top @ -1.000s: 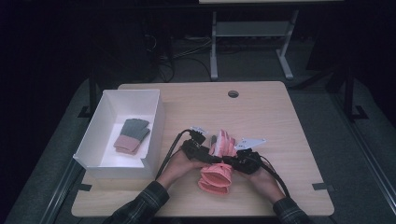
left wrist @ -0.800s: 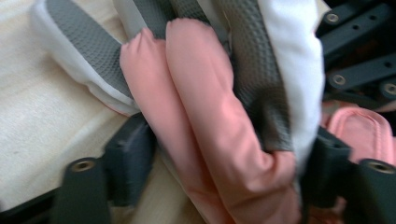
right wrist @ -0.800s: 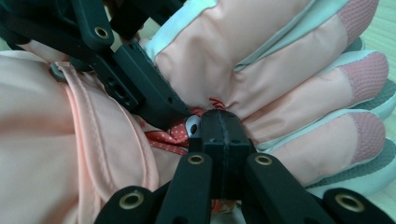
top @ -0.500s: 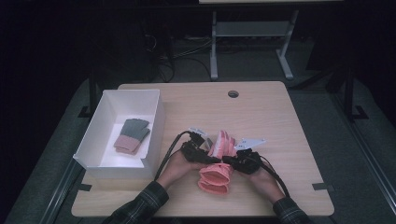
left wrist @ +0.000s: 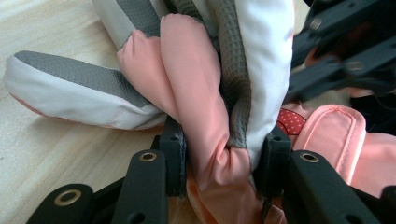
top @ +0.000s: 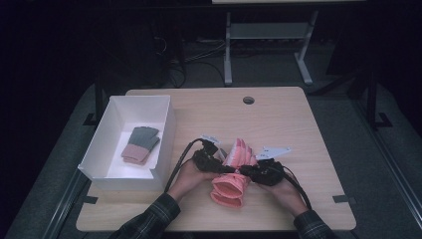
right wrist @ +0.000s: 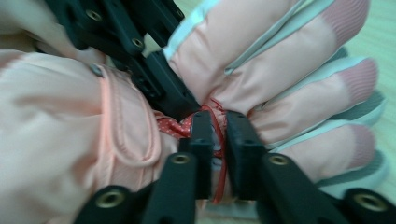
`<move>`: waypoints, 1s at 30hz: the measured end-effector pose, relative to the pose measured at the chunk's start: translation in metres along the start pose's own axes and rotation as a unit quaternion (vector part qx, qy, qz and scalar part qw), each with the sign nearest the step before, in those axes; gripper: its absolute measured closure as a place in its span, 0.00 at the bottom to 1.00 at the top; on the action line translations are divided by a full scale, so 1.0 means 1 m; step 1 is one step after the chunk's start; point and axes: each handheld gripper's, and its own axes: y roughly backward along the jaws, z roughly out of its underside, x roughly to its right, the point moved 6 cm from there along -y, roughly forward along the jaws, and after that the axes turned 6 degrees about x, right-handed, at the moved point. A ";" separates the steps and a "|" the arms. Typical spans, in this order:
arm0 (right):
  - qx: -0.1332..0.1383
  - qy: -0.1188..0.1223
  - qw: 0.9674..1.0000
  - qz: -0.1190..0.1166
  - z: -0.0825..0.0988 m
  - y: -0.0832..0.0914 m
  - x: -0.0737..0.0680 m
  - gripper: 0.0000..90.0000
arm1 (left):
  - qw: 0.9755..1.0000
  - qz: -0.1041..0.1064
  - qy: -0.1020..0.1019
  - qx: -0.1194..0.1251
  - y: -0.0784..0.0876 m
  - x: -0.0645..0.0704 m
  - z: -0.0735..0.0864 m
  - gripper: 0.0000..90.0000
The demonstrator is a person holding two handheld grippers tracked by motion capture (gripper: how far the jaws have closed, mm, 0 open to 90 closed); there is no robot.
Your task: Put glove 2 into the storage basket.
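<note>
- left gripper (left wrist: 219,163) clamped on bunched fabric of the pink glove (top: 234,172), jaws had just been closing
- right gripper (right wrist: 215,135) pinched a thin red cord (right wrist: 219,140) at the glove's wrist, jaws had just been easing apart, cord between them
- glove lay on the table (top: 298,129) between both hands
- white box (top: 164,134) to the left held a grey-pink glove (top: 141,144)
</note>
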 end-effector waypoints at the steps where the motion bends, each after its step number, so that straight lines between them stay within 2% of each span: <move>1: 0.007 -0.002 1.000 0.000 -0.001 0.005 0.001 0.78 | 1.000 -0.001 -0.003 -0.002 0.001 0.000 0.000 0.69; 4: 0.028 -0.017 0.999 0.008 -0.002 0.021 0.009 0.56 | 1.000 0.007 0.000 0.004 0.002 0.001 -0.002 0.69; 8: 0.037 -0.008 0.997 0.071 0.004 0.039 0.029 0.40 | 1.000 0.017 -0.006 0.010 0.006 0.008 -0.009 0.69; 9: 0.037 -0.010 0.995 0.089 0.005 0.042 0.035 0.39 | 1.000 0.016 -0.010 0.015 0.008 0.009 -0.011 0.70; 11: 0.039 -0.022 0.993 0.110 0.009 0.049 0.047 0.33 | 0.999 0.019 -0.013 0.024 0.013 0.013 -0.015 0.69; 14: 0.029 -0.035 0.990 0.132 0.016 0.053 0.060 0.29 | 0.999 0.015 -0.027 0.032 0.021 0.019 -0.021 0.69; 20: -0.020 -0.036 0.984 0.173 0.034 0.043 0.077 0.19 | 0.997 -0.002 -0.045 0.055 0.038 0.028 -0.033 0.70; 23: -0.033 -0.035 0.983 0.177 0.038 0.039 0.079 0.18 | 0.996 -0.008 -0.051 0.067 0.050 0.032 -0.039 0.70; 26: -0.044 -0.031 0.981 0.188 0.042 0.036 0.080 0.16 | 0.996 -0.016 -0.054 0.074 0.060 0.035 -0.045 0.70; 30: -0.033 -0.031 0.981 0.191 0.042 0.033 0.081 0.14 | 0.995 -0.023 -0.054 0.085 0.075 0.041 -0.055 0.70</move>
